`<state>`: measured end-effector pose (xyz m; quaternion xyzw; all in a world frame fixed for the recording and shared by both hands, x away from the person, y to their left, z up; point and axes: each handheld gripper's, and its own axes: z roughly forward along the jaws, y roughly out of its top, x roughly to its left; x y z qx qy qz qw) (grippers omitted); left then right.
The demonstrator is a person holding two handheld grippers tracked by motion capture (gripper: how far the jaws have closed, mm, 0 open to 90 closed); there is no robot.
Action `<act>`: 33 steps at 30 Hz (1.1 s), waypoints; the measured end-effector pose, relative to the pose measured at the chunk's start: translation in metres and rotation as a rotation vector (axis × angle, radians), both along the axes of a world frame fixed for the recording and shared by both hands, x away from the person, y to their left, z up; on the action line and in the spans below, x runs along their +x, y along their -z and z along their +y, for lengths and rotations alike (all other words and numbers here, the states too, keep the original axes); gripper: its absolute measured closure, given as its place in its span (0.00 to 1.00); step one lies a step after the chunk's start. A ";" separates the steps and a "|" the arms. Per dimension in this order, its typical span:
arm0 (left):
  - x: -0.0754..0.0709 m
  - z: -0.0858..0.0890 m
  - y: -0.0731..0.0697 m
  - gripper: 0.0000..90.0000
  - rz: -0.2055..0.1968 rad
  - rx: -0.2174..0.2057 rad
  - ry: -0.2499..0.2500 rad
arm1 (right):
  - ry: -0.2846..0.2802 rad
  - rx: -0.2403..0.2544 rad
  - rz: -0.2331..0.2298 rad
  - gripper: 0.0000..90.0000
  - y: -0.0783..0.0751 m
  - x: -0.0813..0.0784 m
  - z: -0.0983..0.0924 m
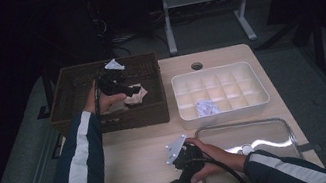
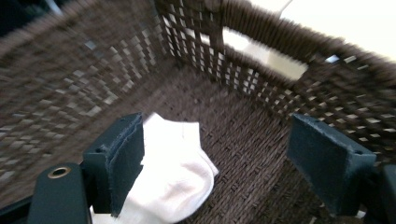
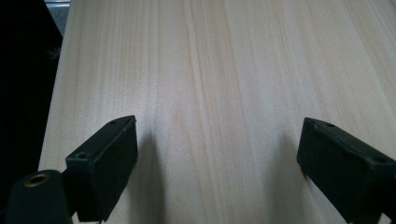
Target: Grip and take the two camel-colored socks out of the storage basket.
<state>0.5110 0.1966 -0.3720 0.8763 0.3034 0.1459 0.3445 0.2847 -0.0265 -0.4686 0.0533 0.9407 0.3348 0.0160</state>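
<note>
Inside brown basket (image 2: 261,74), white sock (image 2: 173,172)

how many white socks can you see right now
2. One white sock lies in the wicker basket beneath the open left gripper; a balled one sits in the white divided tray. The hand may hide more.

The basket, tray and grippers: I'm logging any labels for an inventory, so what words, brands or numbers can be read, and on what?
None can be read: the wicker basket, white divided tray, clear lid, white sock and both grippers' black jaws carry no visible text.
</note>
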 end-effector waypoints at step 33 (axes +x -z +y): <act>0.035 -0.015 0.031 0.87 0.127 0.203 -0.069 | 0.005 -0.007 -0.007 0.12 0.000 0.001 -0.004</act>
